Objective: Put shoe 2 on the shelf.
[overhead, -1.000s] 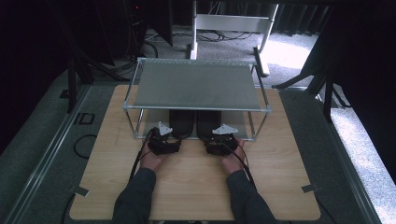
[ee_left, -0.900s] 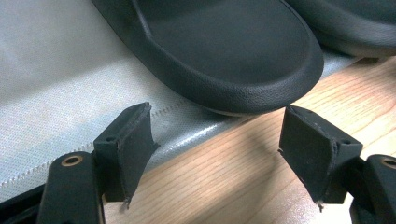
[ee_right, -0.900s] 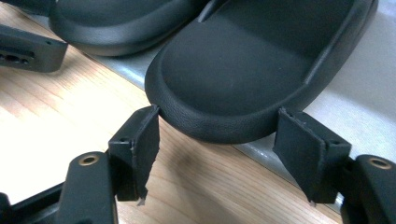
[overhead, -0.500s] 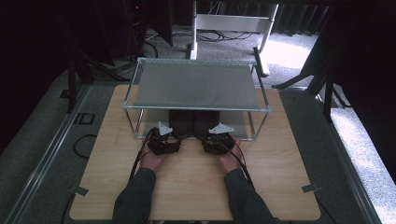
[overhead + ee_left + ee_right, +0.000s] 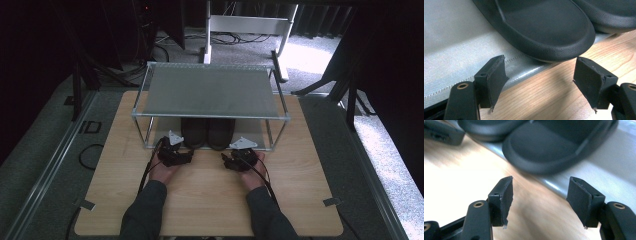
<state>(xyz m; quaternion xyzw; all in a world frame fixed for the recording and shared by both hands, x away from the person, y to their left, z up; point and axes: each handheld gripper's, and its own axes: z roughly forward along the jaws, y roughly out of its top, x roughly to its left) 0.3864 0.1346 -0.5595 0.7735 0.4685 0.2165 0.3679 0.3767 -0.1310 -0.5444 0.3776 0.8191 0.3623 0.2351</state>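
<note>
A pair of black, rounded-toe rubber slippers is seen on the lower grey mesh shelf (image 5: pixel 260 131) of a low metal-framed two-tier rack (image 5: pixel 212 90), which stands on the far half of the light wooden bench (image 5: pixel 210 200); the left slipper (image 5: pixel 194 132) and the right slipper (image 5: pixel 220 133) lie side by side, touching or nearly so, with their rounded ends at the shelf's near edge.

The left gripper (image 5: pixel 176 150) is held just in front of the rack's near edge, before the left slipper; in the left gripper view its fingers (image 5: pixel 495 75) are released and stand wide apart, with nothing between them; the end of the left slipper (image 5: pixel 544 30) lies just beyond them, overhanging the shelf's edge slightly, untouched.

The right gripper (image 5: pixel 240 155) is held near the same edge, before the right slipper; its fingers (image 5: pixel 504 197) have just been closing, yet a clear gap is seen between them and nothing is gripped; the right slipper (image 5: pixel 544 147) lies beyond them, apart from the fingers; bare wood of the bench is seen beneath both grippers.
</note>
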